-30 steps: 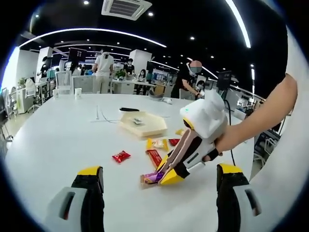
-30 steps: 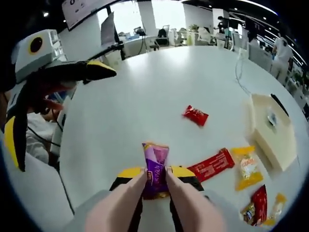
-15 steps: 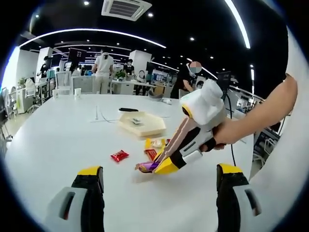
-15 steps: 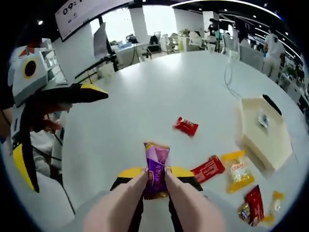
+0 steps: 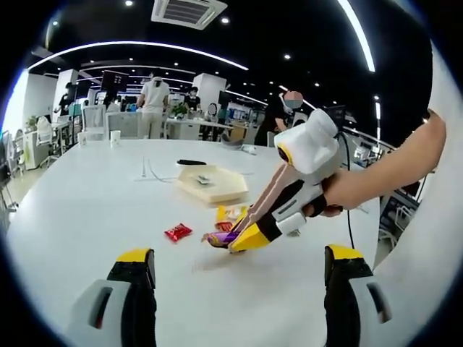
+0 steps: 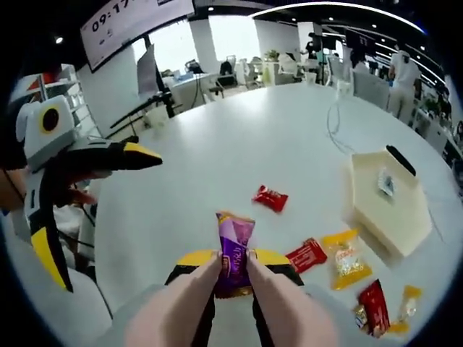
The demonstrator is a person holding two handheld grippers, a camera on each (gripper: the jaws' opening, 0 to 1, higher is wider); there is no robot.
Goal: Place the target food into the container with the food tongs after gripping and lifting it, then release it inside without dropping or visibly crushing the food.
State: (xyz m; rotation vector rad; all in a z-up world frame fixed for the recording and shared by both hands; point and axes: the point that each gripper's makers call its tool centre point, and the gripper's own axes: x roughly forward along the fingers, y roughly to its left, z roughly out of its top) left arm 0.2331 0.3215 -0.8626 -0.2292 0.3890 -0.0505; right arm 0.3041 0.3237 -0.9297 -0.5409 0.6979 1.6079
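The right gripper [image 6: 233, 262], with its long pale tong-like fingers [image 6: 189, 300] and yellow-tipped black jaws, is pinching a small purple foil-wrapped snack bar [image 6: 234, 249] by its lower half; the jaws are pressing on the wrapper from both sides, while its upper end is sticking out past the tips; the wrapper is showing no obvious squashing, which suggests a light hold, as the task asks. In the left gripper view the same right gripper [image 5: 233, 240] is holding the purple bar [image 5: 223, 237] clear of the round white table [image 5: 87, 210], with a shadow lying on the table just below it; so the bar is hanging in the air, carried rather than resting.

The cream hexagonal open tray [image 6: 389, 206], most likely the target container, is sitting well apart from the held bar, across the table, with one small silvery wrapped sweet [image 6: 386, 182] already lying inside; the carry is therefore looking only partly done. A red sweet wrapper [image 6: 270, 198], a red bar [image 6: 306, 255] and a yellow snack packet [image 6: 345, 260] are lying on the table between the bar and the tray; keeping the bar raised is letting it pass over them.

The left gripper [image 5: 239, 289] is idling with its yellow-capped jaws spread wide and holding nothing, seemingly standing aside.
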